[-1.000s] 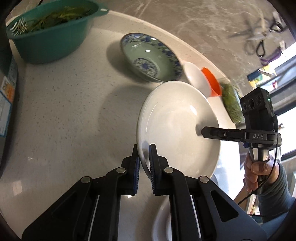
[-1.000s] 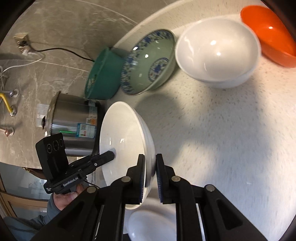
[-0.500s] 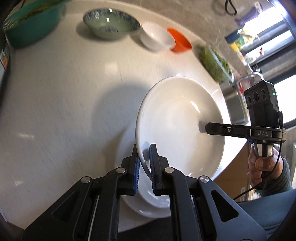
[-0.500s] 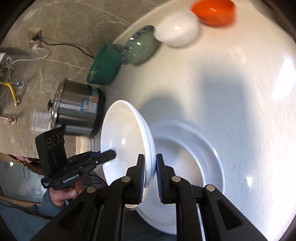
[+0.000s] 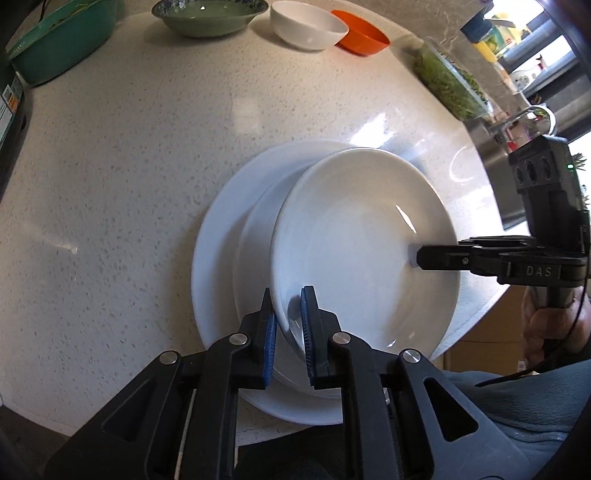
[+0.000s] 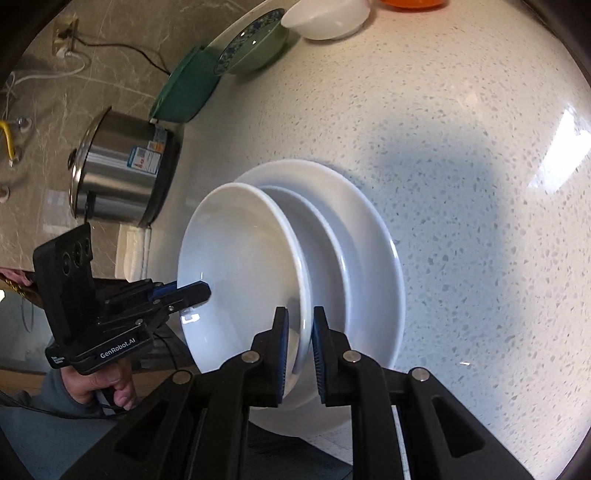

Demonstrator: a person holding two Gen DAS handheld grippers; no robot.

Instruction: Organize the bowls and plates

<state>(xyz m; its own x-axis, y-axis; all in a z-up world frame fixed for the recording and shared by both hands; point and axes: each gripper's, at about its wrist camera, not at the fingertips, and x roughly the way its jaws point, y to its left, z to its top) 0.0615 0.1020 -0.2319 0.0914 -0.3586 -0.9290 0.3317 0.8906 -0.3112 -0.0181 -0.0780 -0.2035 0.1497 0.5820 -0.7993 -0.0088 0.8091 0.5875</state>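
Clearly, the sorting is only partly done. At the far left of the table (image 5: 110, 155) a teal basin (image 5: 62, 40) is seen, then a green bowl (image 5: 210, 16), a white bowl (image 5: 308, 26) and an orange bowl (image 5: 360, 37), all set side by side and none yet nested; these are judged to be left for later. Nearer, a large plate (image 5: 218, 236) lies flat close to the table's front edge, and a smaller plate (image 5: 364, 251) is held tilted over it, its left rim down in the large plate's well and its right side raised. Whether the two already touch cannot be told. The stacking of plates is thus judged nearly finished, with only the lowering and letting go outstanding.

The small plate is carried by both grippers. The left gripper (image 5: 288, 321) is pointed steeply down, its fingers (image 5: 308, 332) clamped on the plate's near rim. The right gripper (image 6: 298, 338) is angled down less steeply from the opposite side, its fingers likewise clamped on the rim. In the right view a steel pot (image 6: 122, 170) is seen standing on the table behind the plates, well apart from them.
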